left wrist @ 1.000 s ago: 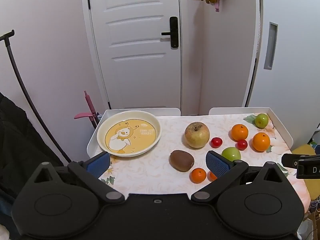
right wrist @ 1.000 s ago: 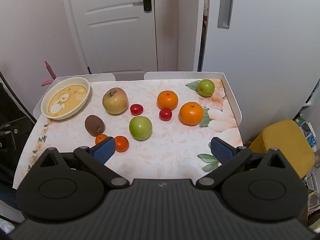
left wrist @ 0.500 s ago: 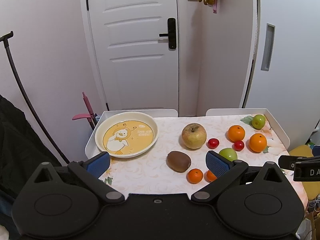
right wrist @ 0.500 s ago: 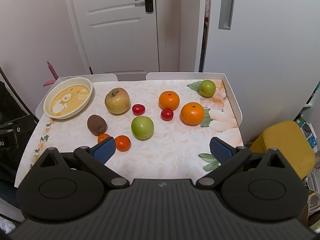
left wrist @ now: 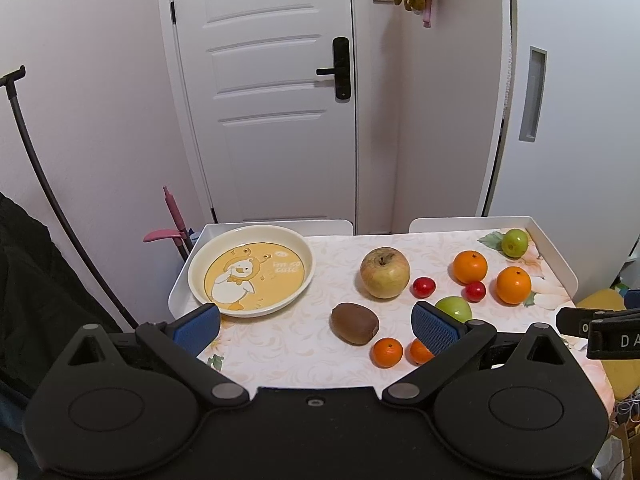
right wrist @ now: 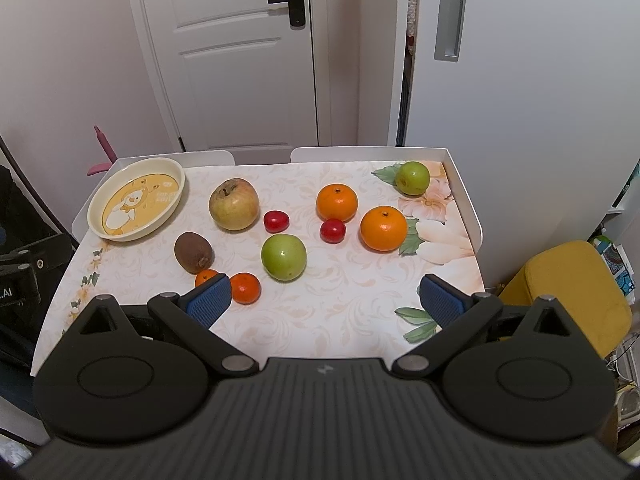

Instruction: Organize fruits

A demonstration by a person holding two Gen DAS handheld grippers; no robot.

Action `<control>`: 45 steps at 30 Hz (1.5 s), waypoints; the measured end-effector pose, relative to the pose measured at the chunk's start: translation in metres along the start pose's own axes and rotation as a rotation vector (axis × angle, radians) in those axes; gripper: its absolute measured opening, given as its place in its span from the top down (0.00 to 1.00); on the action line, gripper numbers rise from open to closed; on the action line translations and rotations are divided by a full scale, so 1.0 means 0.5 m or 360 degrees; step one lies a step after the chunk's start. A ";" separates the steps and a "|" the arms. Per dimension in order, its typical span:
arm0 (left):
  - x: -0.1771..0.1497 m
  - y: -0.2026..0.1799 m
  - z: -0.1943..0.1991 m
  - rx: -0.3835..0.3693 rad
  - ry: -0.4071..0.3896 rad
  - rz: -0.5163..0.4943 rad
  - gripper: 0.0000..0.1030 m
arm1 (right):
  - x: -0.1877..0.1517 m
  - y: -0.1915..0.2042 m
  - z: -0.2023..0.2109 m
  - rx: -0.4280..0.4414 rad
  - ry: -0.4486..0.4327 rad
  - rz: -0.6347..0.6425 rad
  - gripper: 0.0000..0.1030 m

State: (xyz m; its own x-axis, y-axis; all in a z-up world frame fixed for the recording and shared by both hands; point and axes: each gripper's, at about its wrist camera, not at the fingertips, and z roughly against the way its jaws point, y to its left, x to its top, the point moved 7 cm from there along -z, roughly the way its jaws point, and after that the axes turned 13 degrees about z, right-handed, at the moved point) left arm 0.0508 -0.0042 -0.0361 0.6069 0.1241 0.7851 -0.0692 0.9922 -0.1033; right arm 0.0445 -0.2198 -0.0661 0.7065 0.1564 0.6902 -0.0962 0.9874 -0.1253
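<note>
A cream plate with a yellow duck picture [left wrist: 251,270] [right wrist: 136,198] lies empty at the table's far left. Loose on the table lie a large yellowish apple [left wrist: 385,272] [right wrist: 234,204], a brown kiwi [left wrist: 354,323] [right wrist: 193,252], two small tangerines [left wrist: 387,352] [right wrist: 245,288], two red cherry tomatoes [right wrist: 276,221], two oranges [right wrist: 383,228], a green apple [right wrist: 283,257] and a small green fruit [right wrist: 413,177] at the far right. My left gripper [left wrist: 316,326] is open and empty above the near left edge. My right gripper [right wrist: 326,300] is open and empty above the near edge.
The white table [right wrist: 360,300] has a floral cloth and raised rims at the back and sides. A white door [left wrist: 268,92] and a grey cabinet stand behind. A yellow stool [right wrist: 568,292] stands at the right. A pink-handled tool [left wrist: 172,224] leans at the left.
Both grippers have drawn back and risen slightly, so the table looks a little farther off. Both stay open. No fruit has moved.
</note>
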 end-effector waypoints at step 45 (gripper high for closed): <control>0.000 -0.001 -0.014 0.0009 0.0014 0.0011 0.00 | 0.002 -0.001 -0.016 0.0010 0.0012 -0.0013 0.00</control>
State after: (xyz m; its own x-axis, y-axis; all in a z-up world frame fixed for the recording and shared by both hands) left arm 0.0561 -0.0047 -0.0404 0.6132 0.1311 0.7790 -0.0780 0.9914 -0.1054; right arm 0.0510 -0.2203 -0.0711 0.7126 0.1484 0.6857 -0.0949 0.9888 -0.1153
